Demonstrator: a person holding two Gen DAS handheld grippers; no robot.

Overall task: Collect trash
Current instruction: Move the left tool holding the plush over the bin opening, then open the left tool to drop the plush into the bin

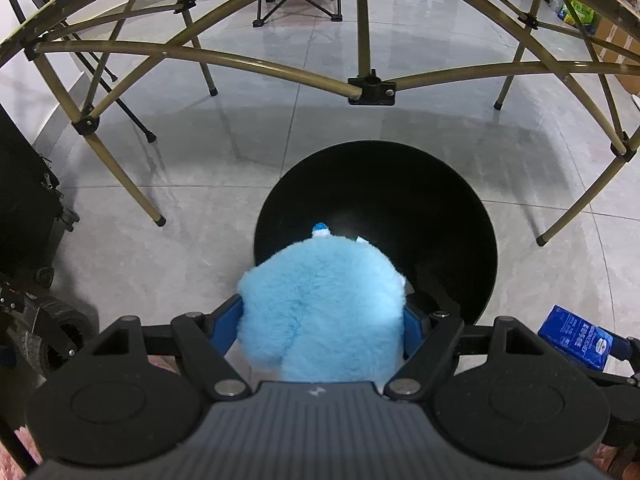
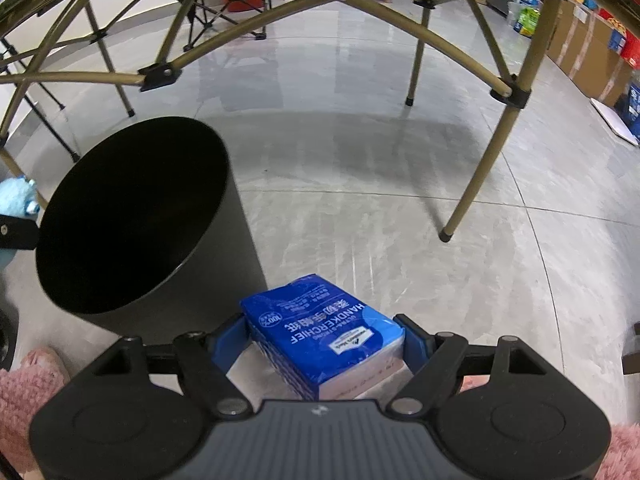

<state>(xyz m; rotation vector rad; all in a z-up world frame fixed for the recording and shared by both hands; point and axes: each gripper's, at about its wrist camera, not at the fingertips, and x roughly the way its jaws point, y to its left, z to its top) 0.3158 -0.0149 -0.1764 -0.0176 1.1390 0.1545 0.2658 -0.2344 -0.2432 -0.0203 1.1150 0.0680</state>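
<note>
My left gripper (image 1: 323,316) is shut on a fluffy light-blue plush toy (image 1: 320,308), held over the near rim of the round black bin (image 1: 440,208). The toy hides the fingertips. My right gripper (image 2: 326,338) is shut on a blue handkerchief tissue pack (image 2: 324,332), to the right of the black bin (image 2: 132,216) and above the floor. The tissue pack (image 1: 576,340) also shows at the right edge of the left wrist view, and the plush toy (image 2: 16,196) peeks in at the left edge of the right wrist view.
The bin stands on grey floor tiles under a folding table's tan metal frame (image 1: 372,88), with its legs (image 2: 472,184) around it. Black equipment with wheels (image 1: 44,320) sits at the left. Cardboard boxes (image 2: 588,48) line the far right. Pink slippers (image 2: 24,384) show below.
</note>
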